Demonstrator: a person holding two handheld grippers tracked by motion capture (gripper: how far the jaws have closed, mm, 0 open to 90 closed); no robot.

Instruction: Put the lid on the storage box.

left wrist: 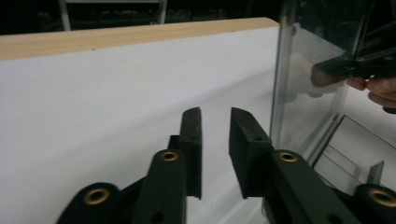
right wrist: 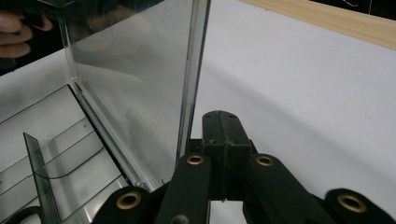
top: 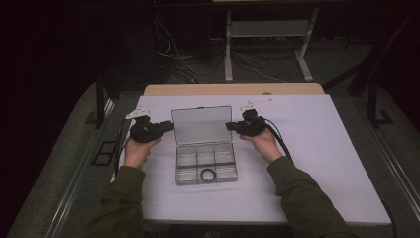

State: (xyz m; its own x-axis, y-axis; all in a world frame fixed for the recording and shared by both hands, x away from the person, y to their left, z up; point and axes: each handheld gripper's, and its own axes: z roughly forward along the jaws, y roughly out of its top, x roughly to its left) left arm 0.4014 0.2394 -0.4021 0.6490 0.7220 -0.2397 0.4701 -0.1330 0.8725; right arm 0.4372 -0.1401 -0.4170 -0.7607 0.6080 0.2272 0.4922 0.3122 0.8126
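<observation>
Left gripper (left wrist: pixel 215 140): jaws slightly parted, nothing between them, just beside the left edge of the raised lid (left wrist: pixel 306 84). Right gripper (right wrist: pixel 223 135): jaws pressed together, empty, right next to the lid's other edge. Gripper views showed each jaw gap; the high view showed the layout: clear compartment box (top: pixel 205 161) lay mid-table (top: pixel 322 163) between both grippers, lid standing upright at its far side, long axis front-to-back. A black ring (top: pixel 208 173) sat in the near middle compartment.
</observation>
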